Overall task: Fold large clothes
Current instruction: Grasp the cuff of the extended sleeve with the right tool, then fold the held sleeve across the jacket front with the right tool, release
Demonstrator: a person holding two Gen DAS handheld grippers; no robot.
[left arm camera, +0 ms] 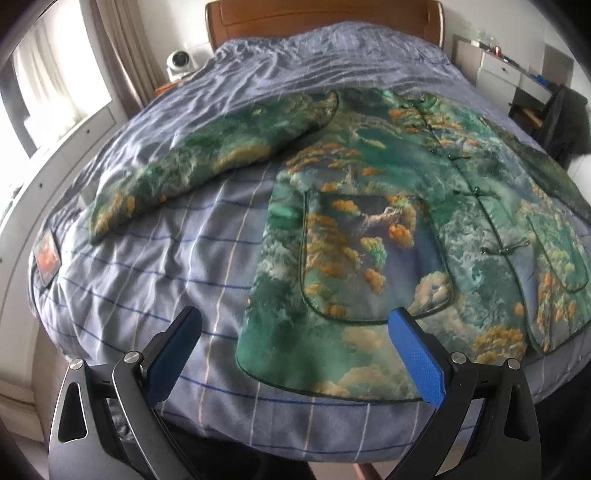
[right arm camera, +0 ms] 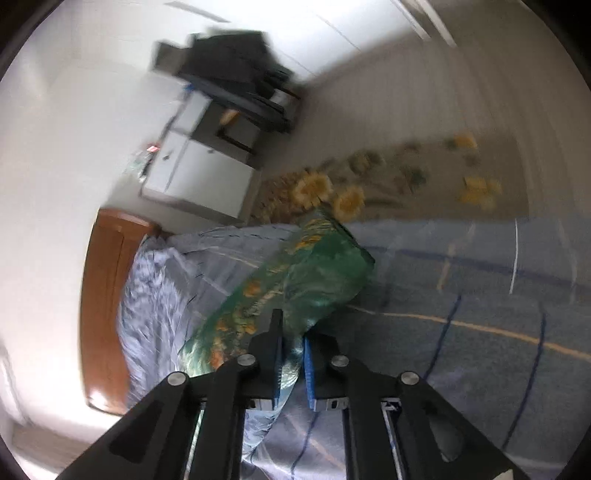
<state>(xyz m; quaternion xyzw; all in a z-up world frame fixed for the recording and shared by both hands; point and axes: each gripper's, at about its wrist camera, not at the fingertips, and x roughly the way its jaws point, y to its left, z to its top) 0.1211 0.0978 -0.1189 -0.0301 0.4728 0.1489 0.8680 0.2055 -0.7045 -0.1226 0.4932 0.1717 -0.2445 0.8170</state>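
Note:
A green jacket (left arm camera: pixel 388 206) with orange and yellow print lies front-up on the bed, buttons down its middle. Its left sleeve (left arm camera: pixel 207 155) stretches out to the left. My left gripper (left arm camera: pixel 295 325) is open, hovering above the jacket's bottom hem near the foot of the bed, holding nothing. In the right wrist view my right gripper (right arm camera: pixel 293 350) is shut on a fold of the jacket (right arm camera: pixel 306 273), which bunches up and lifts off the bed in front of the fingers.
The bed has a blue checked cover (left arm camera: pixel 155 280) and a wooden headboard (left arm camera: pixel 321 18). A window (left arm camera: pixel 44 85) is on the left. White cabinets (right arm camera: pixel 199 173), a dark chair (right arm camera: pixel 236 77) and a sunflower rug (right arm camera: pixel 388 184) stand beside the bed.

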